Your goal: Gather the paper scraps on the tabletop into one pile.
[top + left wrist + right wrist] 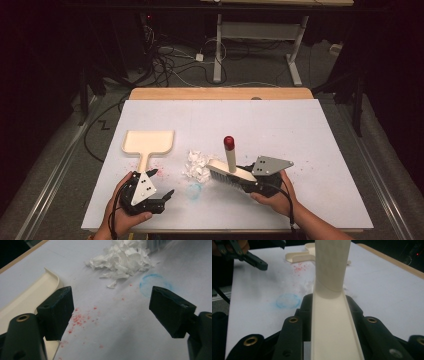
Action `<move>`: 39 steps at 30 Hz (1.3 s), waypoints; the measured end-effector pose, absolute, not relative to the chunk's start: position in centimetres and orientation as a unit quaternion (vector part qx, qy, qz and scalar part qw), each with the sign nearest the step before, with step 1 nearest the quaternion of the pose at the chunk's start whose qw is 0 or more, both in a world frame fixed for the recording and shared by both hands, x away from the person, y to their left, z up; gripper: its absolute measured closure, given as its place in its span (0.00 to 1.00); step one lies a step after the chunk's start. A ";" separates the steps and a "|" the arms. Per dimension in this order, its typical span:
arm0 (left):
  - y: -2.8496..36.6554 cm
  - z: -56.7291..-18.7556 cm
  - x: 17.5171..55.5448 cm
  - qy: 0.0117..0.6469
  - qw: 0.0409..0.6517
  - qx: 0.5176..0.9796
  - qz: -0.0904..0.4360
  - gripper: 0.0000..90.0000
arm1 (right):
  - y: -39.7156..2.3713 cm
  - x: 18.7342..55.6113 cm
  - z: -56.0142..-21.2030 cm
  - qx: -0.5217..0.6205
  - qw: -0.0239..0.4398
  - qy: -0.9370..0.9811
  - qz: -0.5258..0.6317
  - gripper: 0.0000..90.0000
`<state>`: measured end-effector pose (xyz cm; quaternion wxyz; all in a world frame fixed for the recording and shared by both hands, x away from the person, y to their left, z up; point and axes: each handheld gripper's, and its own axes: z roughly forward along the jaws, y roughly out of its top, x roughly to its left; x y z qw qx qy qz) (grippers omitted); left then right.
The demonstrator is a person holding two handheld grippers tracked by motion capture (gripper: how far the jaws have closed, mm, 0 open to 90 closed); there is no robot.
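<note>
Right gripper (329, 315): jaws clamped on the cream back of the brush (332, 327), one black jaw pressed to each long side, as the right gripper view shows at close range. That view hides the bristles; the high view supplies them, a grey fringe (226, 176) touching the white table sheet (310, 130) just beside the heap of torn white paper (197, 166). The brush handle rises nearly upright from the back, cream with a dark red cap (229, 142) seen from above. Left gripper (110, 312): jaws wide apart with nothing between them, hovering over red specks (78, 320) on the sheet. The left gripper view places the cream dustpan (30, 300) beside its left-hand jaw and shows a faint blue ring (155, 282) near the paper. The high view gives the dustpan whole, tray away from the person, handle toward the left gripper.
</note>
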<state>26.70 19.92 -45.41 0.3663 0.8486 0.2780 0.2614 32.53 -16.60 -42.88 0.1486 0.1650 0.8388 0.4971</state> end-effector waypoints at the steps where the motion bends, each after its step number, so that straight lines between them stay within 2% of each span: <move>1: 20.0 -45.4 26.7 0.278 0.366 0.849 0.261 0.21 | -17.4 32.2 -42.0 0.168 0.151 0.832 0.506 0.76; 8: 20.2 -45.3 26.6 0.284 0.368 0.845 0.265 0.21 | -20.9 31.0 -40.1 0.189 0.164 0.821 0.513 0.76; 11: 20.1 -45.3 26.5 0.281 0.367 0.846 0.265 0.21 | -22.7 30.5 -40.8 0.203 0.171 0.831 0.490 0.76; 18: 20.1 -45.2 26.5 0.279 0.369 0.845 0.267 0.21 | -23.7 31.0 -42.4 0.222 0.174 0.842 0.460 0.76; 23: 20.0 -45.3 26.6 0.279 0.365 0.848 0.266 0.21 | -22.2 32.0 -43.4 0.226 0.170 0.840 0.462 0.76; 29: 20.0 -45.3 26.6 0.279 0.368 0.847 0.264 0.21 | -17.7 32.9 -43.9 0.197 0.169 0.845 0.468 0.76; 39: 20.1 -45.4 26.6 0.279 0.368 0.847 0.263 0.21 | -14.9 34.3 -43.9 0.193 0.165 0.838 0.483 0.76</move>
